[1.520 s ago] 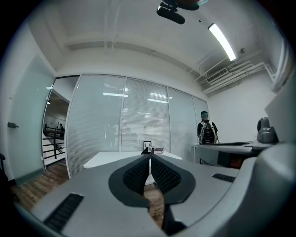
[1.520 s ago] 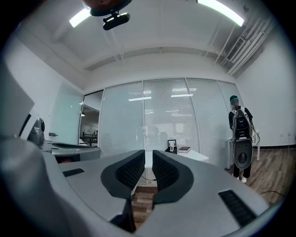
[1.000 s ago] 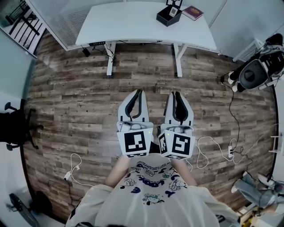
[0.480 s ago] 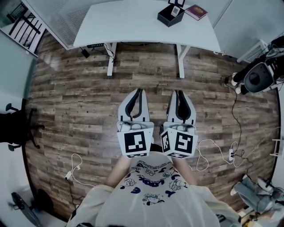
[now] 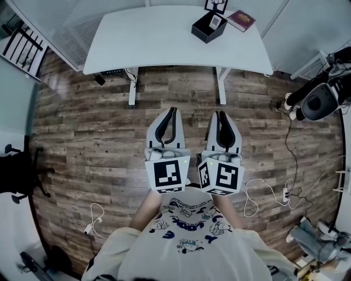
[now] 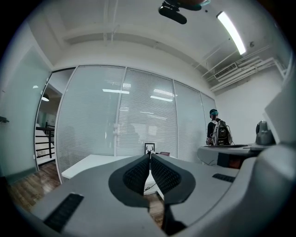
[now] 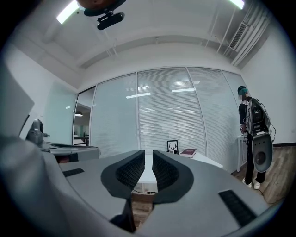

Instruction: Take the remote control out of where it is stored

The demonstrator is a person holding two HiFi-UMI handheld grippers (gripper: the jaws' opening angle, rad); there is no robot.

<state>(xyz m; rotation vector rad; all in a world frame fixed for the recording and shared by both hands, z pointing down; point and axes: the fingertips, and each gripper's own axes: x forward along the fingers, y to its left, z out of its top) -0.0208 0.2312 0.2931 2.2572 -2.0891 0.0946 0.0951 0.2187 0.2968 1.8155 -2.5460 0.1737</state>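
A black open box (image 5: 207,26) stands at the far right end of the white table (image 5: 153,38), with a pale remote control (image 5: 215,21) lying in it. Both grippers are held level over the wooden floor, well short of the table and side by side. My left gripper (image 5: 173,110) is shut with its tips touching and nothing between them (image 6: 150,155). Its neighbour, my right gripper (image 5: 219,113), is also shut and empty (image 7: 148,152). Beyond the jaws, both gripper views show the table's far end.
A framed picture (image 5: 215,5) and a dark red book (image 5: 241,20) lie by the box. Cables (image 5: 258,189) trail over the floor. A black office chair (image 5: 16,164) stands at the left, round equipment (image 5: 319,100) at the right. A person with a backpack (image 7: 252,122) stands by the glass wall.
The table and its box have slid lower in the head view, so I have come closer to them. Both grippers stay shut and side by side.
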